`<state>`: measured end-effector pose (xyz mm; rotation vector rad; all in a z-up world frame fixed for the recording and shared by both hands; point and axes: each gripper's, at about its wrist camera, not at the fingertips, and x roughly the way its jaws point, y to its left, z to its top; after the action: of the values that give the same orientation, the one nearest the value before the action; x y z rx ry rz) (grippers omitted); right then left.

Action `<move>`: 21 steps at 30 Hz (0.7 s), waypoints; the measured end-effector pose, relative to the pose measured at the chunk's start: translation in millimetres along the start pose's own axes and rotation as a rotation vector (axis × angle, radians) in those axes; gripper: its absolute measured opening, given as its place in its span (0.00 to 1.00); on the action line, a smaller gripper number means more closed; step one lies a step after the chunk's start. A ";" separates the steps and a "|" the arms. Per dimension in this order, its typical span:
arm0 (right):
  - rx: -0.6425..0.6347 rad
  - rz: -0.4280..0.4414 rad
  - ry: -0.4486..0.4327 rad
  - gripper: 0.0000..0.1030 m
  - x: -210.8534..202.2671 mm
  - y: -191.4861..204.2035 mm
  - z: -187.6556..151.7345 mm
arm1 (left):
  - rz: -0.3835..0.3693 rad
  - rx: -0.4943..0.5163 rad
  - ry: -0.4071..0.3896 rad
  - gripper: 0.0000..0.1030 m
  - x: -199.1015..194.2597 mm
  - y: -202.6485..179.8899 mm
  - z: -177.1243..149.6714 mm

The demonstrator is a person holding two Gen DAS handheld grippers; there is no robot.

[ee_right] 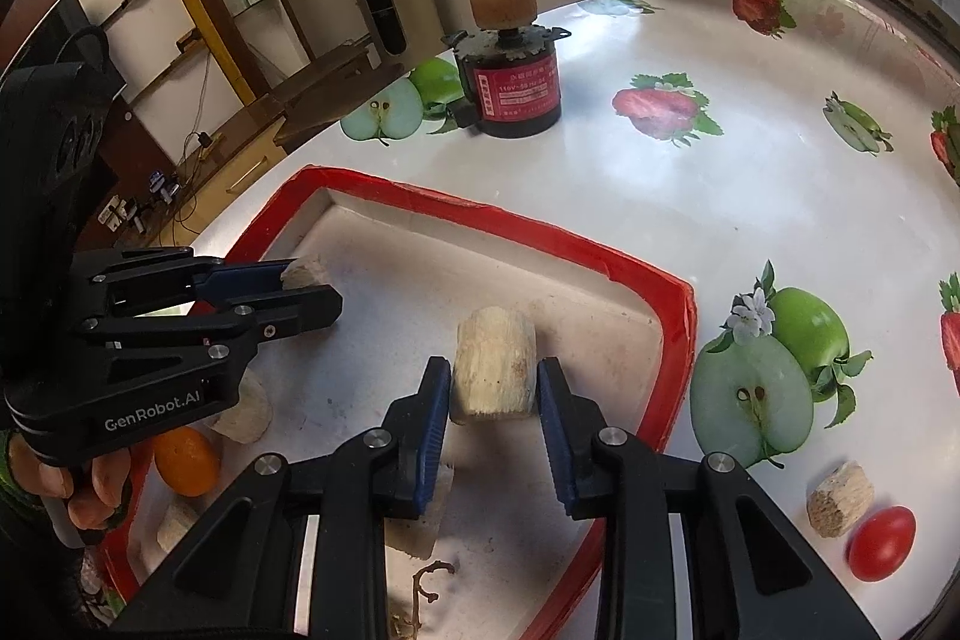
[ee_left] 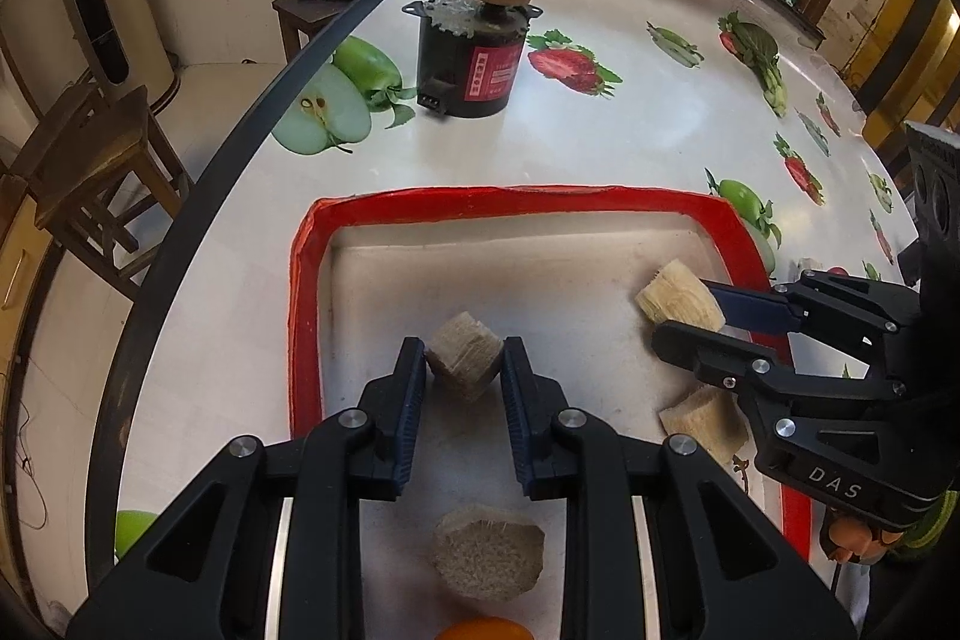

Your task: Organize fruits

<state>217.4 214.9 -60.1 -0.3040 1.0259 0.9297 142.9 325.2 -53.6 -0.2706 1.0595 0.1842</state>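
A red-rimmed white tray [ee_left: 303,280] [ee_right: 678,334] lies on the fruit-print table. My left gripper [ee_left: 463,364] is shut on a pale sugarcane chunk [ee_left: 464,363] just above the tray floor; it also shows in the right wrist view [ee_right: 303,289]. My right gripper [ee_right: 493,379] is shut on another pale chunk [ee_right: 493,367], also seen from the left wrist [ee_left: 681,295]. More chunks [ee_left: 487,553] [ee_left: 702,421] and an orange [ee_right: 186,460] lie in the tray. A chunk [ee_right: 840,499] and a red tomato [ee_right: 882,544] lie on the table outside it.
A black motor with a red label and a tan wheel on top [ee_left: 480,58] [ee_right: 516,88] stands on the table beyond the tray. The table's dark edge [ee_left: 240,130] runs on the left, with wooden stools [ee_left: 90,160] on the floor below.
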 end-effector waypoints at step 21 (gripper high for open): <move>-0.036 0.012 -0.115 0.50 -101.7 10.6 -46.7 | 0.046 0.011 -0.110 0.52 -66.9 -16.8 -46.8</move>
<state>161.8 140.0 2.7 -0.2711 0.9069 0.9667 76.6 293.6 -14.3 -0.2242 0.9577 0.2320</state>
